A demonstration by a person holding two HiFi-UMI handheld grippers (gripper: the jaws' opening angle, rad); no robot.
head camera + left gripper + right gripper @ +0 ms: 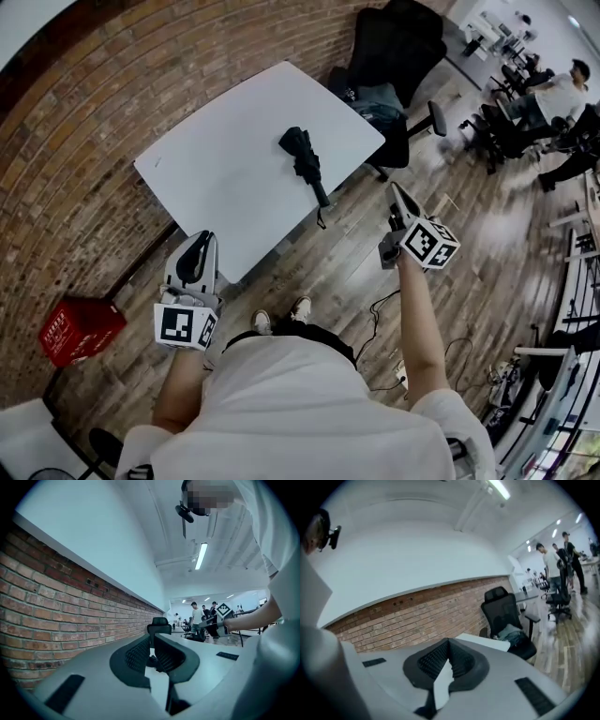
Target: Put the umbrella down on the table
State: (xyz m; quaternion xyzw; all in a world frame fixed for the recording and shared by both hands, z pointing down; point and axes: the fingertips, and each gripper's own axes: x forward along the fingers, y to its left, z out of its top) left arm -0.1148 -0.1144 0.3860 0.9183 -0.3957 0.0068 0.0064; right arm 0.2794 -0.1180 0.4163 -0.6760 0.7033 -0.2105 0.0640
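A folded black umbrella (304,155) lies flat on the white table (225,169), its handle toward the near right edge. Neither gripper touches it. My left gripper (201,238) hangs just off the table's near corner, jaws together and empty; in the left gripper view its tips (152,637) meet. My right gripper (394,190) is raised over the floor to the right of the table, clear of the umbrella, and it is shut on nothing. In the right gripper view its jaws (448,641) are closed, facing the brick wall and a chair.
A black office chair (398,56) with a grey bundle (380,103) on its seat stands behind the table. A red crate (80,328) sits on the floor at left. Cables (384,309) trail across the wooden floor. People (553,94) sit at desks far right.
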